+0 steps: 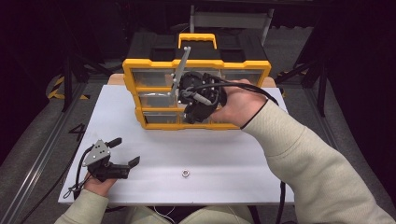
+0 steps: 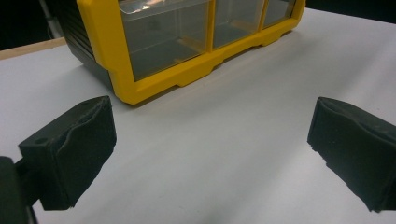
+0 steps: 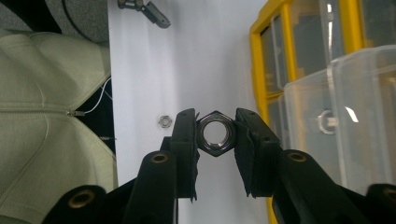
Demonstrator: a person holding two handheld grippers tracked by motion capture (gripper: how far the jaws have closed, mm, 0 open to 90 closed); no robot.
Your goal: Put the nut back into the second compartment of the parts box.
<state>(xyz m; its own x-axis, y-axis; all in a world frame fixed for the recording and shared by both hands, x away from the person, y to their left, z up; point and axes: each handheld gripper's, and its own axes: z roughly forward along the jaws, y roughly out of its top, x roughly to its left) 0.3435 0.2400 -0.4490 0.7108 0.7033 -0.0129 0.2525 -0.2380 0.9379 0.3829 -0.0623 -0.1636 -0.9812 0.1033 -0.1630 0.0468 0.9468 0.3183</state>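
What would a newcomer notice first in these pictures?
First, the yellow drawer organizer at the far side of the white table. In front of it, the right gripper pinches a hex nut beside a pulled-out clear drawer. A second nut lies near the table's front edge.

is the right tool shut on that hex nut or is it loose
Shut on it. In the right gripper view the right tool has both pads pressed against opposite sides of the hex nut, which hangs clear above the white table.

A dark "4" is marked on the floor (image 1: 77, 132).
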